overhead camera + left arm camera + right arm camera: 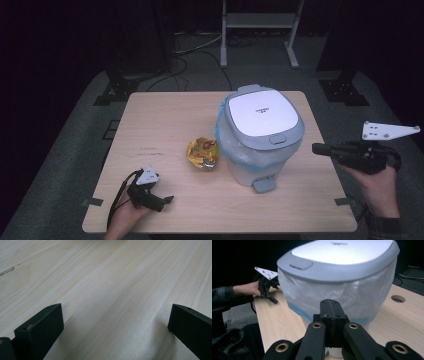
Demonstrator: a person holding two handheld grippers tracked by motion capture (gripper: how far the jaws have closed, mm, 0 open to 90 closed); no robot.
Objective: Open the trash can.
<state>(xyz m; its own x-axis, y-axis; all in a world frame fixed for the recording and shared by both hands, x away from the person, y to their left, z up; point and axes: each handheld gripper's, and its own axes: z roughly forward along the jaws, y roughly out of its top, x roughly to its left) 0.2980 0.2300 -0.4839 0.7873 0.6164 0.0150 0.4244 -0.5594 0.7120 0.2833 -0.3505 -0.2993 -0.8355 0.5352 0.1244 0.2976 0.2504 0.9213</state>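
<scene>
Lidded pedal bin point(261, 135) with plastic liner standing on the table point(150, 125) just ahead of the right gripper point(320, 148), fingers pressed together, empty, held level off the table's edge. Crumpled snack wrapper point(203, 153) beyond the left gripper point(167, 200): fingers wide apart, empty, low over bare wood.

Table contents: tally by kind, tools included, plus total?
Pedal bin with grey lid, closed, lined with a bag: 1
Crumpled yellow wrapper: 1
Hand-held tools: 2, left tool with jaws apart, resting low at the table; right tool shut, empty, held beside the bin
Total: 4
</scene>
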